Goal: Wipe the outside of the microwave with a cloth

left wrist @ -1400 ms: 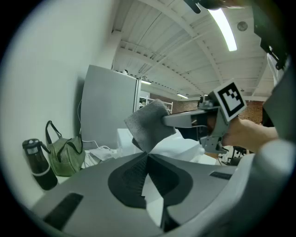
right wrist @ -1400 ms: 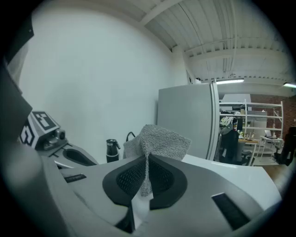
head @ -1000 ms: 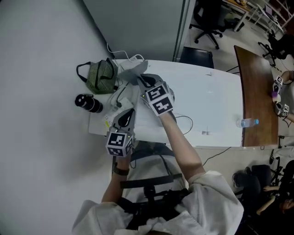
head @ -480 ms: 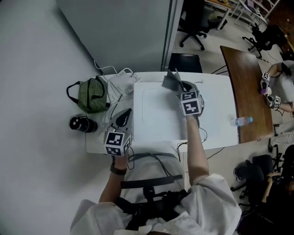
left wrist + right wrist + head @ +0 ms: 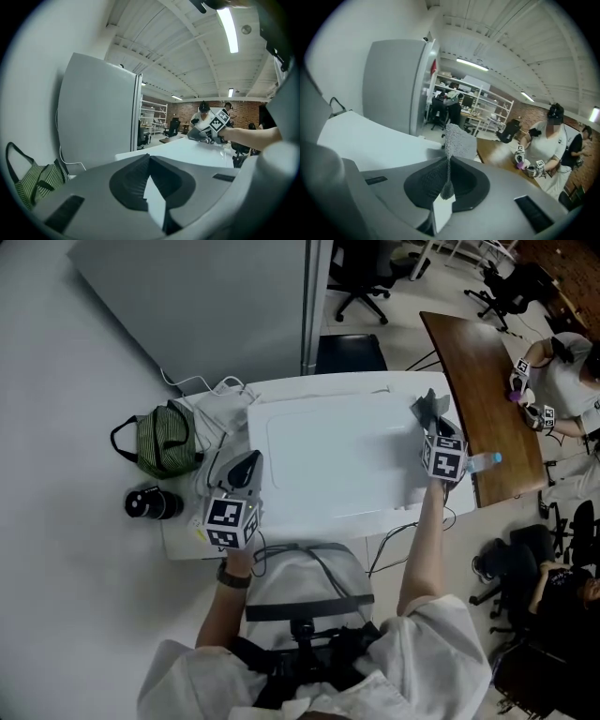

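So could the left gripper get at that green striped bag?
Probably yes: the left gripper holds nothing, and the green striped bag lies just to its left, with nothing visibly between them.

Green striped bag (image 5: 157, 441) at far left, black cylinder (image 5: 148, 504) near it, not touching. White cables (image 5: 208, 388) just behind the bag. Water bottle (image 5: 486, 462) on the brown wooden table (image 5: 473, 371) at right. Grey panel (image 5: 216, 306) and office chair (image 5: 361, 282) beyond.
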Action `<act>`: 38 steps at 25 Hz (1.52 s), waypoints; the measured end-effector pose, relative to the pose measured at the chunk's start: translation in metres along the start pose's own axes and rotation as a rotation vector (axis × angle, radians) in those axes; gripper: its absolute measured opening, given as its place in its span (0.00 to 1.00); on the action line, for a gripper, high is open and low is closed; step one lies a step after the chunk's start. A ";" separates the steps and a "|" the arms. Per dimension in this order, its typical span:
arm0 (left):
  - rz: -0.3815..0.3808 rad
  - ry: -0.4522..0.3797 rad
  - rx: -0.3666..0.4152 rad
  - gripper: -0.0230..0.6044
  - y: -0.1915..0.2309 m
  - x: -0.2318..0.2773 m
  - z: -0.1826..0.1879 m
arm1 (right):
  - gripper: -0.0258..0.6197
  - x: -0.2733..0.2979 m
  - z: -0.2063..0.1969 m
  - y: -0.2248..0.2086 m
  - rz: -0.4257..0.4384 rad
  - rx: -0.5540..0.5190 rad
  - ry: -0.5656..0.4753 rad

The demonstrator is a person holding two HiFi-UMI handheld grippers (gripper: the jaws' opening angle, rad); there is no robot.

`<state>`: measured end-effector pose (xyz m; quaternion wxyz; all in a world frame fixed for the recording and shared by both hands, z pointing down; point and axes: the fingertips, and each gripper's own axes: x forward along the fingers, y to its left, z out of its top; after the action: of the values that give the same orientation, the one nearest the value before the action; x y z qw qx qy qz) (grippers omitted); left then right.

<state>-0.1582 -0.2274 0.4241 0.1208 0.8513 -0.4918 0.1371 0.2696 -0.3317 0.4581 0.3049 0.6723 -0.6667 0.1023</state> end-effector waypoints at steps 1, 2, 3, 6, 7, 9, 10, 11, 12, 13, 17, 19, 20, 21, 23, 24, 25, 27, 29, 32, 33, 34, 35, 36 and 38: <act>-0.002 0.002 -0.001 0.07 0.000 -0.002 -0.001 | 0.08 0.000 0.002 0.021 0.043 -0.023 0.003; -0.001 0.002 -0.005 0.07 0.001 -0.004 -0.003 | 0.08 0.000 0.006 0.047 0.094 -0.050 0.006; 0.002 0.000 -0.010 0.07 0.002 -0.007 -0.005 | 0.08 -0.001 0.012 0.077 0.147 -0.077 0.007; 0.020 -0.012 -0.030 0.07 0.011 -0.022 -0.011 | 0.08 -0.016 0.036 0.178 0.309 -0.143 -0.025; 0.028 -0.013 -0.035 0.07 0.015 -0.027 -0.014 | 0.08 -0.024 0.045 0.213 0.368 -0.157 -0.043; 0.046 -0.012 -0.043 0.07 0.024 -0.036 -0.020 | 0.08 -0.044 0.061 0.284 0.498 -0.181 -0.089; 0.056 -0.010 -0.047 0.07 0.029 -0.041 -0.023 | 0.08 -0.057 0.067 0.318 0.565 -0.198 -0.112; 0.067 -0.007 -0.052 0.07 0.034 -0.045 -0.025 | 0.08 -0.070 0.073 0.351 0.629 -0.222 -0.132; 0.077 -0.006 -0.056 0.07 0.038 -0.050 -0.027 | 0.08 -0.084 0.077 0.382 0.689 -0.250 -0.150; 0.086 -0.006 -0.060 0.07 0.042 -0.053 -0.028 | 0.08 -0.097 0.080 0.409 0.742 -0.278 -0.166; 0.095 -0.006 -0.063 0.07 0.044 -0.061 -0.029 | 0.08 -0.135 0.079 0.470 0.877 -0.359 -0.199; 0.084 -0.001 -0.056 0.07 0.040 -0.061 -0.030 | 0.08 -0.138 0.075 0.470 0.880 -0.372 -0.200; 0.077 0.004 -0.052 0.07 0.038 -0.060 -0.031 | 0.08 -0.135 0.072 0.463 0.862 -0.375 -0.198; 0.071 0.008 -0.048 0.07 0.036 -0.058 -0.032 | 0.08 -0.130 0.069 0.450 0.836 -0.370 -0.192; 0.057 0.011 -0.043 0.07 0.029 -0.054 -0.031 | 0.08 -0.116 0.061 0.413 0.770 -0.333 -0.172; 0.049 0.007 -0.040 0.07 0.026 -0.051 -0.030 | 0.08 -0.108 0.056 0.389 0.727 -0.308 -0.159; 0.038 0.002 -0.036 0.07 0.022 -0.047 -0.028 | 0.08 -0.101 0.049 0.360 0.676 -0.281 -0.145; 0.011 -0.005 -0.026 0.07 0.014 -0.039 -0.023 | 0.08 -0.087 0.030 0.294 0.553 -0.216 -0.112; -0.016 -0.004 -0.017 0.07 0.008 -0.030 -0.021 | 0.08 -0.075 0.006 0.219 0.410 -0.137 -0.074; -0.048 0.004 -0.010 0.07 -0.003 -0.021 -0.019 | 0.08 -0.064 -0.032 0.110 0.198 -0.010 -0.013; -0.059 0.004 -0.007 0.07 -0.006 -0.019 -0.018 | 0.08 -0.063 -0.044 0.080 0.138 0.032 0.004; -0.069 0.004 -0.005 0.07 -0.010 -0.017 -0.017 | 0.08 -0.063 -0.055 0.056 0.088 0.067 0.021; -0.077 0.004 -0.003 0.07 -0.012 -0.017 -0.017 | 0.08 -0.065 -0.064 0.039 0.051 0.092 0.037; -0.082 0.003 -0.004 0.07 -0.014 -0.017 -0.017 | 0.08 -0.068 -0.071 0.030 0.029 0.107 0.050; -0.082 0.000 -0.007 0.07 -0.013 -0.021 -0.017 | 0.08 -0.074 -0.075 0.034 0.033 0.105 0.057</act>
<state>-0.1584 -0.1984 0.4316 0.1295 0.8703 -0.4570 0.1305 0.2503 -0.2266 0.4873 0.2866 0.6730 -0.6626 0.1612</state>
